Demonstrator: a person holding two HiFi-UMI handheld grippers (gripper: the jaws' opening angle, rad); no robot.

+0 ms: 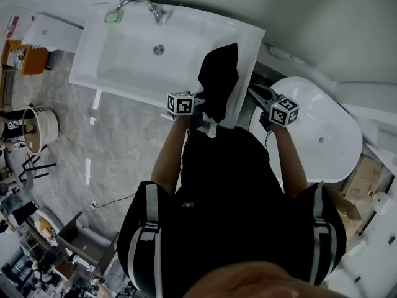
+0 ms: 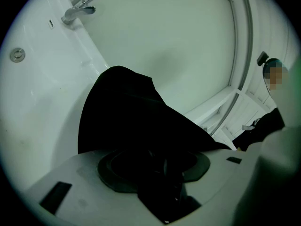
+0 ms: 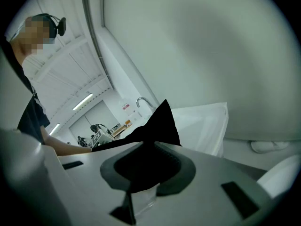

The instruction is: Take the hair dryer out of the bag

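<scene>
Grey left gripper (image 2: 157,171) jaws pinch black fabric bag (image 2: 127,117); we note bag held over corner of white rectangular tub (image 1: 124,54); right gripper (image 3: 146,166) jaws partly spread, bag edge in gap; hair dryer unseen.

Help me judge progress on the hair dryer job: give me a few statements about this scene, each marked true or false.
1. The bag is black. True.
2. The hair dryer lies in the tub. False: no hair dryer shows in any view.
3. The left gripper has its fingers shut on the bag's fabric. True.
4. The bag lies folded flat inside the tub. False: it is held up over the tub's end.
5. A metal faucet stands on the tub's far rim. True.
</scene>
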